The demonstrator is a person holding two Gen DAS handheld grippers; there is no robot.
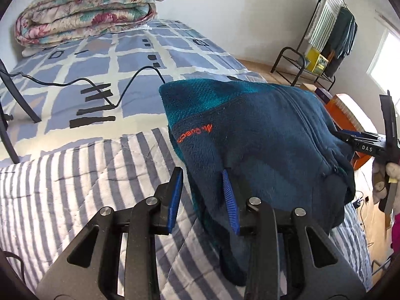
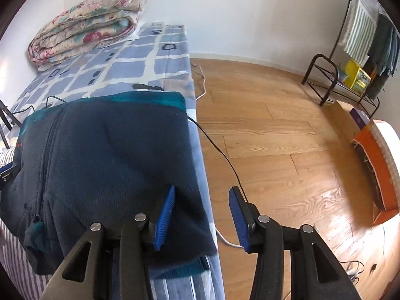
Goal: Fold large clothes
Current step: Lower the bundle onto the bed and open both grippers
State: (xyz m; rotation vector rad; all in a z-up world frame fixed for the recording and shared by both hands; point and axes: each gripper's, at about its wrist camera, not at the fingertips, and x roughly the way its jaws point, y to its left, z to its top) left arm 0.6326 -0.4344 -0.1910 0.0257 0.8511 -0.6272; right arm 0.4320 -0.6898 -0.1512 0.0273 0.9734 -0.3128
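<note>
Bed (image 1: 75, 100), folded fleece (image 1: 262, 137), grippers parted

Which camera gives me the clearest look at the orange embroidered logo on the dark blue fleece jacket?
The left wrist view: the orange embroidered logo sits unobstructed on the dark blue fleece jacket, though reversed and hard to read. In the right wrist view only a sliver of orange shows at the jacket's left edge.

Fleece jacket (image 1: 262, 135) navy and teal; quilt (image 1: 85, 7) floral; bedsheet (image 1: 140, 47) blue-white checked.
</note>
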